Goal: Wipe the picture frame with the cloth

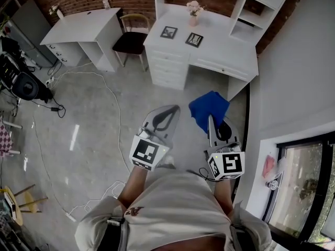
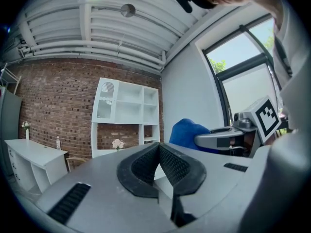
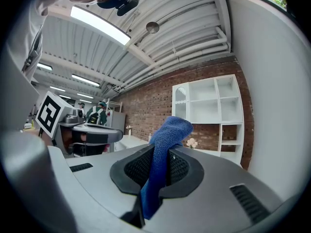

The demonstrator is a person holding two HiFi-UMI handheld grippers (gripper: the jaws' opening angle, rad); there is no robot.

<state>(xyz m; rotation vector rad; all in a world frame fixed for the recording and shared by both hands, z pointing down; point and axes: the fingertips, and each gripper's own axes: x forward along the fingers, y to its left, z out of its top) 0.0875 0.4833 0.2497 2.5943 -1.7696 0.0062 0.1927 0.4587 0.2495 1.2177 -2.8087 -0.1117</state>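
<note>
The right gripper (image 3: pixel 156 155) pinches the blue cloth (image 3: pixel 167 130), which sticks out past its tips. Just to its left, the left gripper (image 2: pixel 158 152) has its jaws together on nothing. Well ahead of both, two picture frames (image 1: pixel 168 32) lie on a white desk (image 1: pixel 225 48).

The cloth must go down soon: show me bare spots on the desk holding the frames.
Bare: the desk top from the right frame to the shelf unit. Crowded: the left half, where the left frame lies and the flower vase stands behind.
</note>
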